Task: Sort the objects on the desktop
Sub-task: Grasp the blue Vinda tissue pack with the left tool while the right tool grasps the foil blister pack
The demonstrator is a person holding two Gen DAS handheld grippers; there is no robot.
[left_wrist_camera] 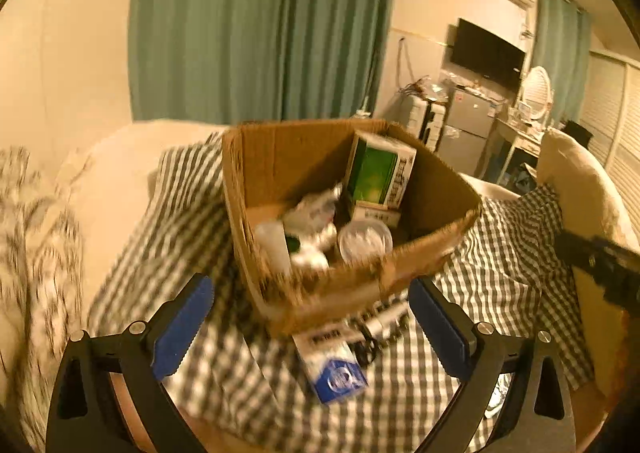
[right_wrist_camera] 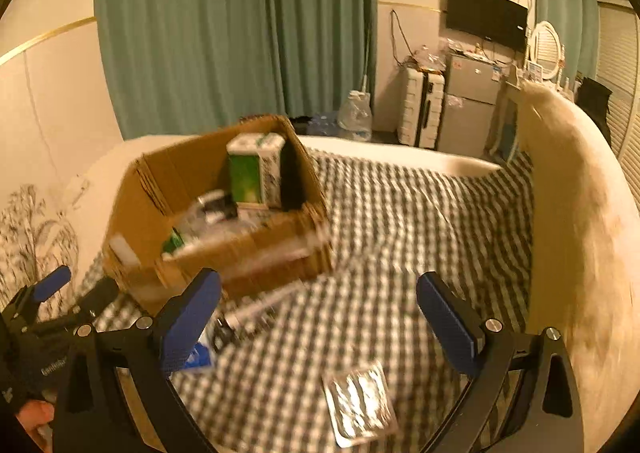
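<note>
box [left_wrist_camera: 280, 169] contents blurred, silver packet [right_wrist_camera: 360, 409] — cut off

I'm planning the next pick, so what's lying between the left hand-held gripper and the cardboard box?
In the left wrist view, a blue-and-white packet and a blurred dark item lie on the checked cloth between the open left hand-held gripper and the box.

almost nothing can be read. the green and white carton [left_wrist_camera: 380, 169] standing in the cardboard box [left_wrist_camera: 424, 269] bears dark print down its white side, too blurred to make out. the blue and white packet [left_wrist_camera: 334, 367] on the checked bedcover [left_wrist_camera: 500, 253] has a dark line of print along its top, also unreadable. the left gripper [right_wrist_camera: 76, 285] carries small white lettering, too blurred to spell out.
</note>
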